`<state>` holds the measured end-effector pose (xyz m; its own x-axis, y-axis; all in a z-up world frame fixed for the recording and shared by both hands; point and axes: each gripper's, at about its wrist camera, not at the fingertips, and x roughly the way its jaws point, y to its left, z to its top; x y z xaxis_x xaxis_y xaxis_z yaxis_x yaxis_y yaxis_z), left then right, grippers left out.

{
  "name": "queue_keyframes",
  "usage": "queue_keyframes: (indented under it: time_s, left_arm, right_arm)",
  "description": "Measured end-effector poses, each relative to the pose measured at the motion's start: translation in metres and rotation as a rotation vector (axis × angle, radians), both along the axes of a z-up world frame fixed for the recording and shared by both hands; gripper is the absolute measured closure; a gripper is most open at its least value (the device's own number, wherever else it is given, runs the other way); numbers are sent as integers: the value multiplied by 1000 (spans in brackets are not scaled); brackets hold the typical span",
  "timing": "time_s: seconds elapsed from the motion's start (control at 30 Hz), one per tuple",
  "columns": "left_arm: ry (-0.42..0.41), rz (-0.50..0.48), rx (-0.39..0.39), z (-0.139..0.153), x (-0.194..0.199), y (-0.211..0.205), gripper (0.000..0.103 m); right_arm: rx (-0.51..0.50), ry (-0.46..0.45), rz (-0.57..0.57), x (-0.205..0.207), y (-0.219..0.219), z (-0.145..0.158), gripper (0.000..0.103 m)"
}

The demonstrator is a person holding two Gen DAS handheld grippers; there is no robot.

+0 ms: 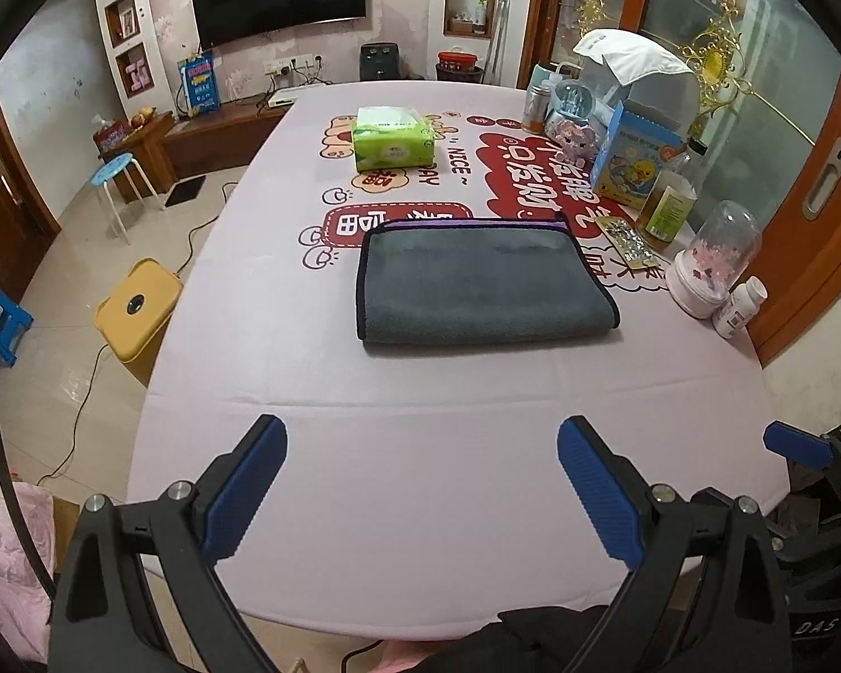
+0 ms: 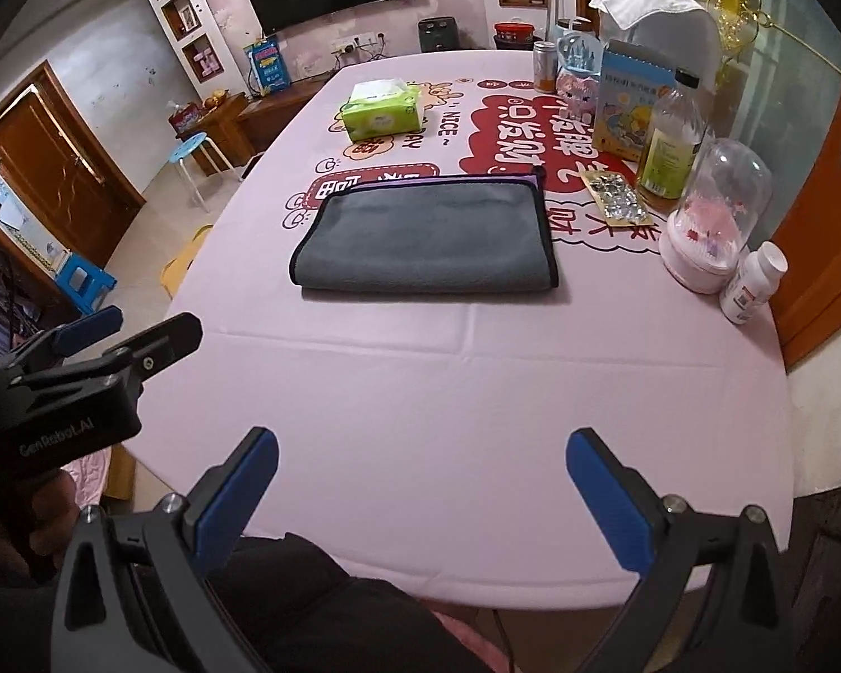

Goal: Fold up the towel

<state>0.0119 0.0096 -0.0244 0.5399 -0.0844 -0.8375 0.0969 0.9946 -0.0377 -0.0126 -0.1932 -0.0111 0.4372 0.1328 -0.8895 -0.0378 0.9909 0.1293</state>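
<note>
Through the left wrist camera we see our left claw spread wide, holding nothing, hovering over the near edge of the surface. The towel lies straight ahead and well apart from it, flat on the pink cloth, on the near side of the tissue pack. It looks folded once already, grey face up, a purple layer showing along its far edge. Its long axis runs crosswise to our fingers.

Through the right wrist camera our right claw is likewise spread and empty. Here the towel sits ahead, again well on the near side of the tissue pack, with the left claw off to its left. Neither claw looks clearly nearer; we judge each could take one short end.
</note>
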Motion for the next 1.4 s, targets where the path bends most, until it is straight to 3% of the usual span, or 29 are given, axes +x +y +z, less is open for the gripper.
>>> queue_keyframes:
  time_s: [0.4, 1.4]
  left_arm:
    - [-75, 33, 37, 12, -13, -1, 1]
    - [-124, 65, 40, 15, -15, -6, 1]
  right_arm:
    - [-38, -57, -82, -6, -3, 4, 0]
    - [-52, -108, -96, -9, -9, 10, 0]
